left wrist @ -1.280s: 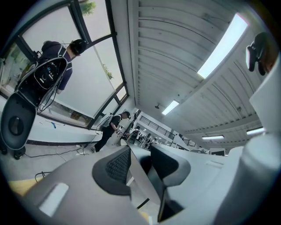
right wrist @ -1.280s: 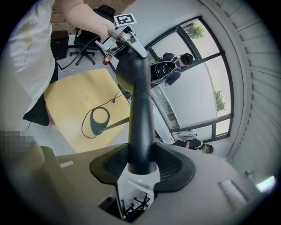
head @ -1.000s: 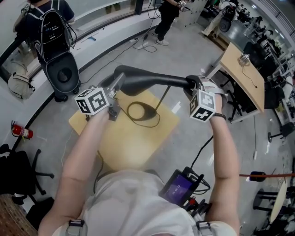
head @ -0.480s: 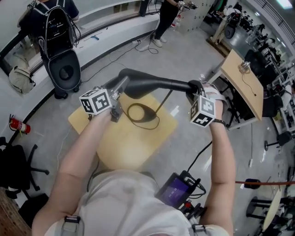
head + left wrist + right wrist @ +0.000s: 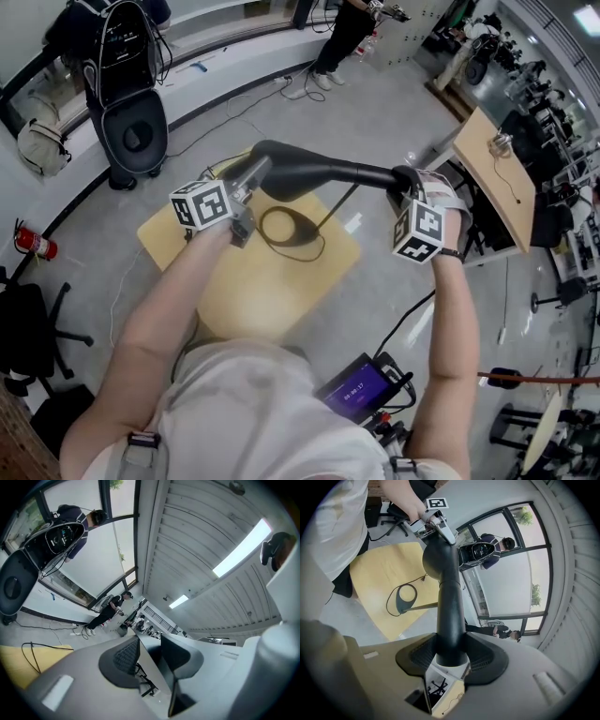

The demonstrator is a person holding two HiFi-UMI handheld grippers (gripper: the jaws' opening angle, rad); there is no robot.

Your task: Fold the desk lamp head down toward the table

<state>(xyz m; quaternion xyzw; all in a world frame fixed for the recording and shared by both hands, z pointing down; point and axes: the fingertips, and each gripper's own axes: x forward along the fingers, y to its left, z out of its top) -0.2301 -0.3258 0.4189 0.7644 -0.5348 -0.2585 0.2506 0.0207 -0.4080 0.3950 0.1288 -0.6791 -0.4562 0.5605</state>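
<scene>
First, nearest the head camera, the person's torso and a device with a lit screen (image 5: 359,387) at the waist; both forearms reach forward over the tabletop (image 5: 253,300). Right hand-held gripper (image 5: 451,657): jaws set wide and closed on the black lamp head (image 5: 319,171), one ribbed pad pressing each side of the bar near its hinged end. Left hand-held gripper (image 5: 149,658): jaws partly apart with nothing between the pads, and only the distant room shows in the gap. In the head view its fingers lie at the rounded free end of the lamp head; contact there cannot be confirmed. The lamp head is raised well above the tabletop and runs roughly level between the two hand-held grippers. Beneath it, the thin stem (image 5: 330,208) slants down to the oval lamp base (image 5: 405,601), which rests flat on the pale wooden tabletop. Beyond, on the grey floor: a red fire extinguisher (image 5: 36,242) at left and a second wooden desk (image 5: 492,173) at right. Farthest, a person with a backpack (image 5: 117,42) by the window wall.
</scene>
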